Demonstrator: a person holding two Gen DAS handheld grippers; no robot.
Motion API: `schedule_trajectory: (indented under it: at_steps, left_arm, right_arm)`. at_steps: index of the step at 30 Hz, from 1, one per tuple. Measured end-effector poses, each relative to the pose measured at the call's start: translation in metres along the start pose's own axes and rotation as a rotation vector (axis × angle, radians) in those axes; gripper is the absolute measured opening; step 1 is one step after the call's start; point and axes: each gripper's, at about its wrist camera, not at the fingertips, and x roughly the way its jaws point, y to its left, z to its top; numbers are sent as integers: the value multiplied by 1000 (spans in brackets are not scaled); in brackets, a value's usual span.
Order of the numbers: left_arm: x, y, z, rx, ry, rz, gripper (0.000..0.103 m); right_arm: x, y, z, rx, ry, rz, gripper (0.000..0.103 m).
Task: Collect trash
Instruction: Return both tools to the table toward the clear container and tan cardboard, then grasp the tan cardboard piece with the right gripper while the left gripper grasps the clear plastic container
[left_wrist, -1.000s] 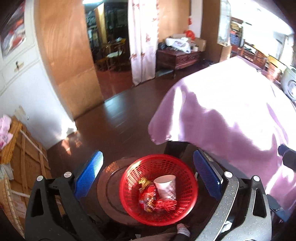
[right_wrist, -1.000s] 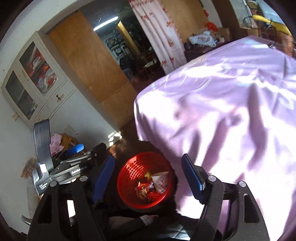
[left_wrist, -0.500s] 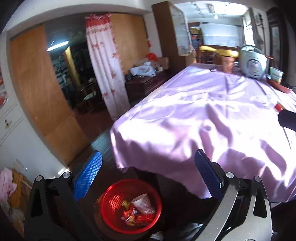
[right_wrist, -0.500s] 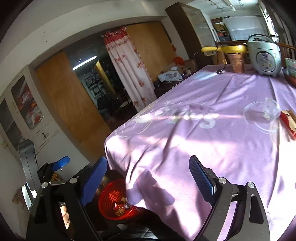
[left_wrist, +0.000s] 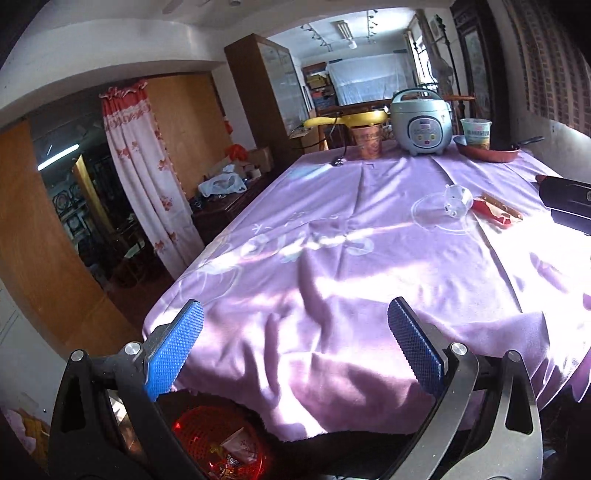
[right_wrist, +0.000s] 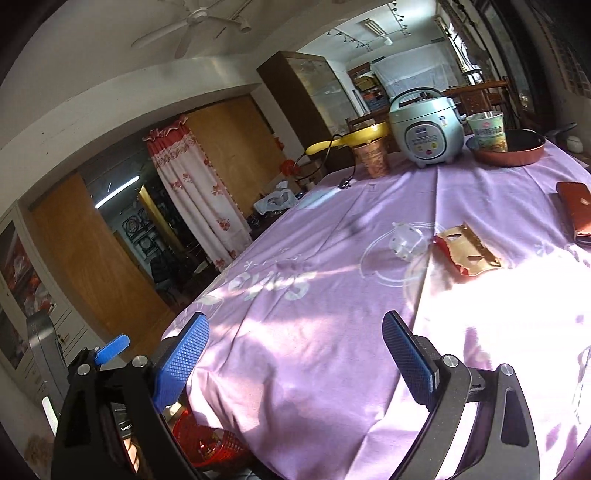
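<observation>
A red-and-gold snack wrapper (right_wrist: 466, 253) lies on the purple tablecloth (right_wrist: 332, 332), also in the left wrist view (left_wrist: 496, 212). A crumpled clear plastic cup (right_wrist: 406, 242) lies just left of it, seen too in the left wrist view (left_wrist: 458, 199). A red basket (left_wrist: 221, 446) with trash sits on the floor below the table's near edge, partly hidden; it shows in the right wrist view (right_wrist: 207, 441). My left gripper (left_wrist: 291, 347) is open and empty over the table's near edge. My right gripper (right_wrist: 293, 354) is open and empty, well short of the wrapper.
At the table's far end stand a rice cooker (right_wrist: 426, 127), a paper tub (right_wrist: 371, 155), a cup noodle (right_wrist: 487, 131) in a red pan (right_wrist: 517, 151). A brown wallet (right_wrist: 576, 210) lies at the right. A curtain (left_wrist: 144, 177) and wooden doors are left.
Both grippers have risen and tilted up from the red basket on the floor to face across the tabletop. Both stay open and empty.
</observation>
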Motion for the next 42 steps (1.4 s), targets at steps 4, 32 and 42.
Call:
schedule_trajectory:
  at_steps: [4,32,42]
  left_arm:
    - [10,-20,8,29,6,-37,96]
    - [94,-39,55,6,117,-186,96]
    - [116,-58,78,22,143,-213,96]
  right_arm:
    - [-9,-20,2,29,-20,-39,93]
    - [17,-88,53,14,55,-285,94]
    - [95,-118,80,-64,213,-383,94]
